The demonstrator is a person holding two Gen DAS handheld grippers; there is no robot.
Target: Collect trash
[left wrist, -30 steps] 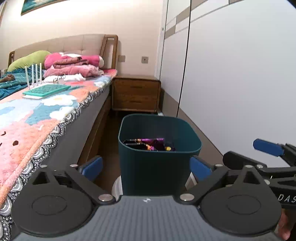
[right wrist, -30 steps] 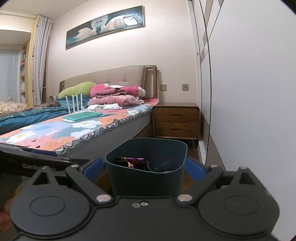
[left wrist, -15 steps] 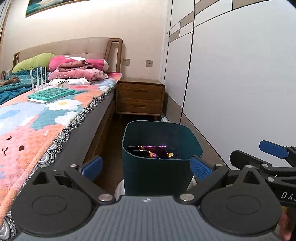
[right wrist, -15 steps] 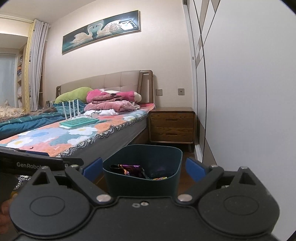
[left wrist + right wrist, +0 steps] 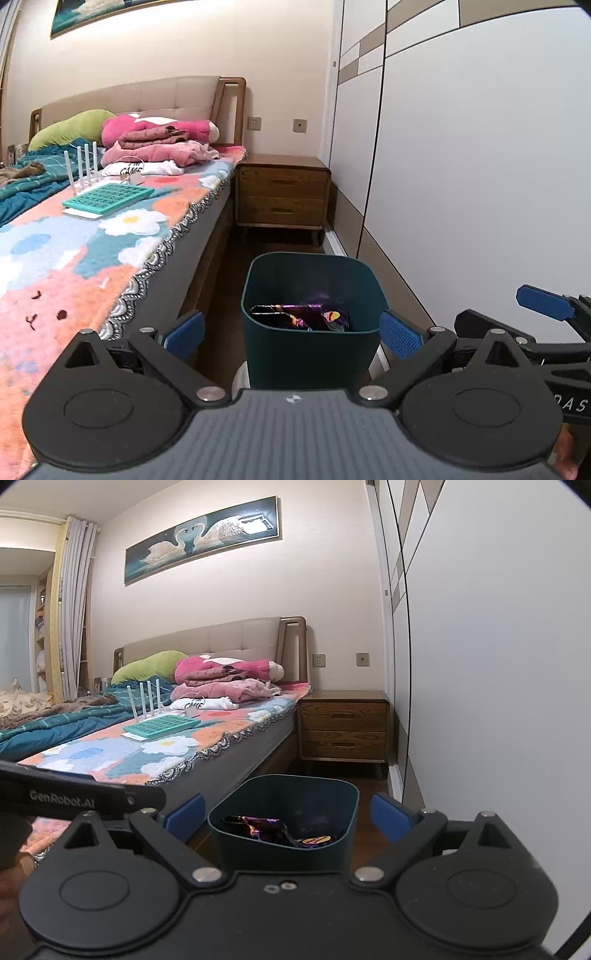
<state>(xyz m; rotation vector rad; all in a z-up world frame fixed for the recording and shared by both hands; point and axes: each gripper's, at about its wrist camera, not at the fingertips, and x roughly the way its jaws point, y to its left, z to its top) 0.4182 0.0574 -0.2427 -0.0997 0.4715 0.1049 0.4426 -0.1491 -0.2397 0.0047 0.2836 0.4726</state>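
Observation:
A dark teal trash bin (image 5: 314, 354) stands on the floor between the bed and the wardrobe, with purple snack wrappers (image 5: 306, 317) inside. My left gripper (image 5: 291, 334) is open and empty, its blue pads either side of the bin in view, above and short of it. My right gripper (image 5: 286, 818) is open and empty too, also framing the bin (image 5: 284, 849) and its wrappers (image 5: 273, 830). The right gripper's pad shows at the right of the left wrist view (image 5: 543, 302).
The bed (image 5: 92, 251) with a flowered blanket runs along the left, bearing a teal tray (image 5: 109, 194), a white router and folded clothes. A wooden nightstand (image 5: 282, 195) stands behind the bin. The white wardrobe (image 5: 480, 166) forms the right wall.
Both grippers have risen and drawn back a little from the bin, so it looks lower and smaller. Both stay open and empty.

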